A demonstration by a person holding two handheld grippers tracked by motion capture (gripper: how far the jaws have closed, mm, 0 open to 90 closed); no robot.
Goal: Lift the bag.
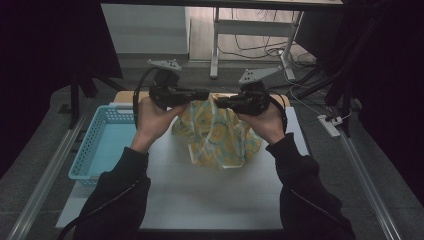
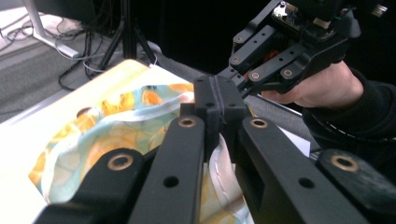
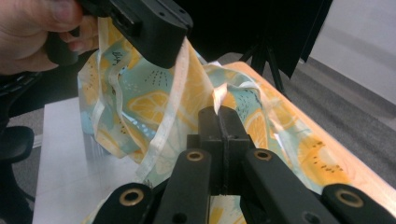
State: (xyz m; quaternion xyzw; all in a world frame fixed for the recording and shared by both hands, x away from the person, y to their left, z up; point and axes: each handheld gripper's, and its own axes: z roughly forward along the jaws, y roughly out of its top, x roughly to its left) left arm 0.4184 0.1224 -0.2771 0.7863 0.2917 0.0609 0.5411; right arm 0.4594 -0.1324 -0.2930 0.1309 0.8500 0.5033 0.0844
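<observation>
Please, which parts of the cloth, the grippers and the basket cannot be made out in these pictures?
- Left gripper view: the left gripper covers the pinched edge of the cloth; the bottom edge cuts the cloth off.
- Right gripper view: the right gripper covers its own grip point.
- High view: the hanging cloth hides the table beneath it; the dim picture leaves the pattern too small to read, and the left arm covers a corner of the basket.

One cloth (image 1: 220, 135), one basket (image 1: 102, 145)

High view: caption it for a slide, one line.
Two hand-held grippers, left gripper and right gripper, pinch a lemon-print cloth above the white table, beside a blue basket.
</observation>
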